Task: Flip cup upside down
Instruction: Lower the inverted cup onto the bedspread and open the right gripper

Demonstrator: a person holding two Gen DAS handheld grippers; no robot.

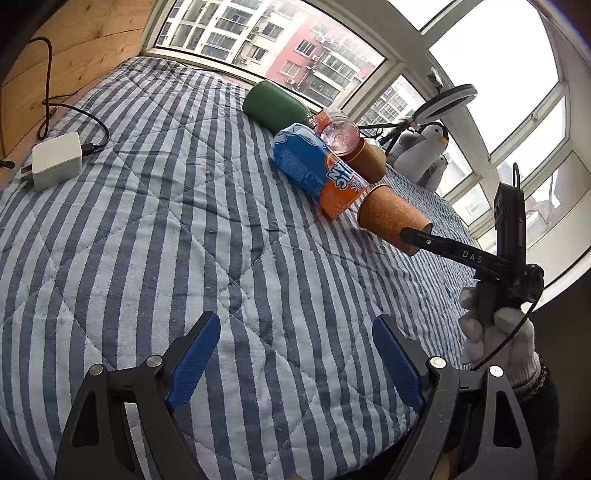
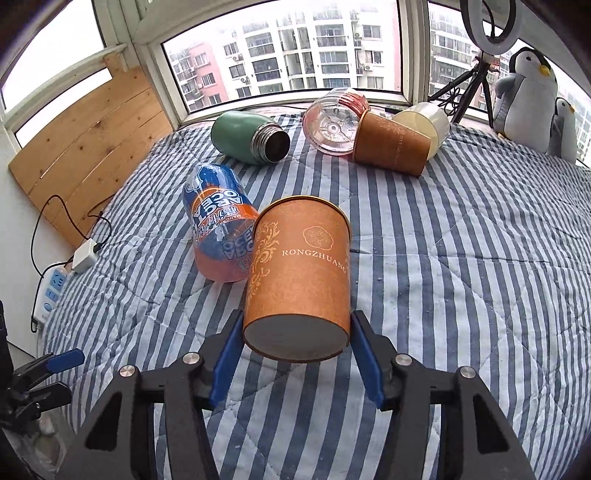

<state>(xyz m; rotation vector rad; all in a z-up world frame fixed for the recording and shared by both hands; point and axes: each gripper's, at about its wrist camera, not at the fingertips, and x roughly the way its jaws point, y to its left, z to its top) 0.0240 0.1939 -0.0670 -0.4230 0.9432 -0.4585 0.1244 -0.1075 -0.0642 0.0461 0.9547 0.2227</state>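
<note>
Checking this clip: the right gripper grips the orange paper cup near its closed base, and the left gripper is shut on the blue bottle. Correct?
Not quite. The left gripper is open and holds nothing, as the left wrist view shows; the blue bottle lies apart on the quilt. The right gripper does grip the orange paper cup near its base.

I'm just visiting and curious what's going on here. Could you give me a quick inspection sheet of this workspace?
Surface: blue-and-white striped quilt.
Job's things: orange paper cup marked RONGZHUANG, between the right gripper's pads, closed base toward the camera.
Clutter: second orange paper cup, green flask lying open, clear plastic cup, blue-orange bottle.
Grippers: right gripper shut on the cup; left gripper open, empty.
Cables: black cable to white charger; power strip.
Surroundings: windows, apartment blocks, plush penguins, ring light on tripod.
</note>
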